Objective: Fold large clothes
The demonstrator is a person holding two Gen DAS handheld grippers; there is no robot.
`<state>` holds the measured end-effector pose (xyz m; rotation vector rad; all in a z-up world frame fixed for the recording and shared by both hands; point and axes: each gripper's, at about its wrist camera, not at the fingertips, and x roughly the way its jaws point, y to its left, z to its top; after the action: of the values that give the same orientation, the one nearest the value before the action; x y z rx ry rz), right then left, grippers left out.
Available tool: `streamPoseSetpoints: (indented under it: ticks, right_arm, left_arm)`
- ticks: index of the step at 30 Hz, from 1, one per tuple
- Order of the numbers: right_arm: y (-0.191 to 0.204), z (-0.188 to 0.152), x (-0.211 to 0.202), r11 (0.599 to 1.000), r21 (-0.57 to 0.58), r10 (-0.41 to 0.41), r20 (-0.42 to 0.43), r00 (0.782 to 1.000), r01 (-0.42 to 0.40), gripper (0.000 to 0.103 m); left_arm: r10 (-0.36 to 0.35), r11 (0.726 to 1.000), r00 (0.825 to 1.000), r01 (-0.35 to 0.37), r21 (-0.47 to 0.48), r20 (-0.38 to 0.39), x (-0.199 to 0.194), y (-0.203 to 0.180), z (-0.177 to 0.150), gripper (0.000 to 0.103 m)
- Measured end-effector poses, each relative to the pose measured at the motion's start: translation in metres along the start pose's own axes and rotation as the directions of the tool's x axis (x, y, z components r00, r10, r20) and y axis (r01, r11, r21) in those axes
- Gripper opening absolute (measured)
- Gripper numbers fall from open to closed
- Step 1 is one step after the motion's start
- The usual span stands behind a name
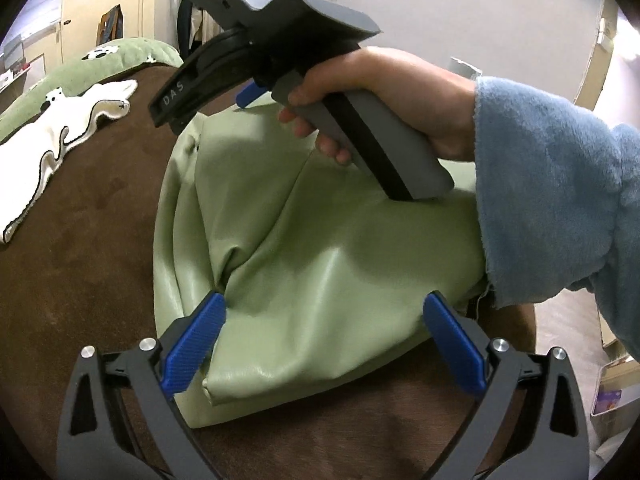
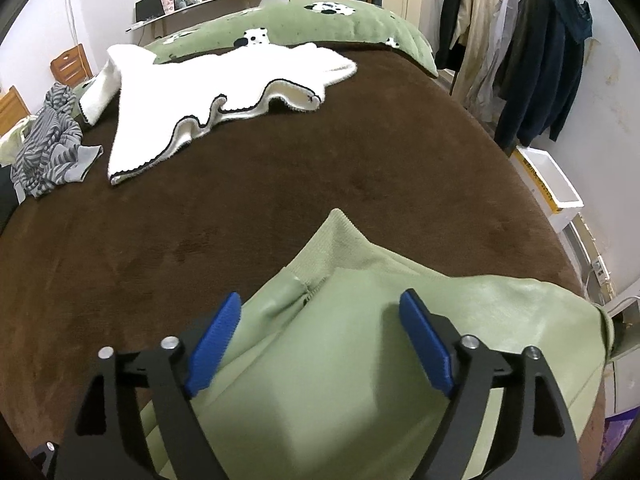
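Both tongs stand with their blue pads apart and nothing clamped between them: my left gripper hovers just over the near edge of the garment, and my right gripper hangs over its middle, its dark body and the hand that holds it showing in the left wrist view. Under everything lies the wide brown plush bedspread, with a green pillow printed with black-and-white spots along its far end. On the near part of that spread sits the task's thing, a pale green, smooth leather-like jacket with a ribbed knit hem, gathered into a compact bundle with layers doubled over; I judge it mostly folded, though the creases running towards my left pad and the ribbed corner poking out at the far side still want tucking and flattening. Well apart from it, a white fleecy garment with dark scalloped trim lies spread open and unfolded, so I take it as still to do. Smaller again, a crumpled grey striped cloth sits at the bed's left edge, also unfolded.
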<state>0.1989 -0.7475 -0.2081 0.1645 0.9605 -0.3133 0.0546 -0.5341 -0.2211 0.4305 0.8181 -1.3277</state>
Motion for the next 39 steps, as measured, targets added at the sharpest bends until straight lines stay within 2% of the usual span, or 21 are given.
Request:
streamPoseSetpoints:
  ticks: [6,17,24,30,36,39]
  right_arm:
    - [0.002,-0.001,-0.028,1.000,-0.003,-0.016,0.026,1.000,0.016,0.093]
    - [0.024,-0.024,-0.111,0.997,-0.027,-0.065,0.099,0.993,0.068,0.097]
    - [0.039,-0.059,-0.164,0.997,0.019,-0.082,0.133,0.988,0.080,0.097]
    - [0.048,-0.102,-0.215,0.991,0.078,-0.117,0.154,0.981,0.106,0.097]
    - [0.062,-0.147,-0.252,0.980,0.083,-0.189,0.141,0.972,0.179,0.097]
    - [0.070,-0.167,-0.268,0.977,0.100,-0.203,0.142,0.969,0.190,0.097]
  left_arm:
    - [0.011,1.000,1.000,-0.011,0.019,0.009,-0.018,-0.012,0.008,0.097]
    - [0.066,0.997,0.995,-0.068,0.032,0.079,-0.083,-0.032,0.018,0.097]
    - [0.092,0.995,0.991,-0.095,0.029,0.102,-0.126,-0.047,0.009,0.097]
    - [0.099,0.994,0.989,-0.103,0.036,0.111,-0.153,-0.063,0.004,0.097]
    - [0.106,0.993,0.988,-0.112,0.043,0.110,-0.174,-0.081,-0.007,0.097]
    - [0.113,0.992,0.988,-0.119,0.050,0.107,-0.185,-0.091,-0.017,0.097]
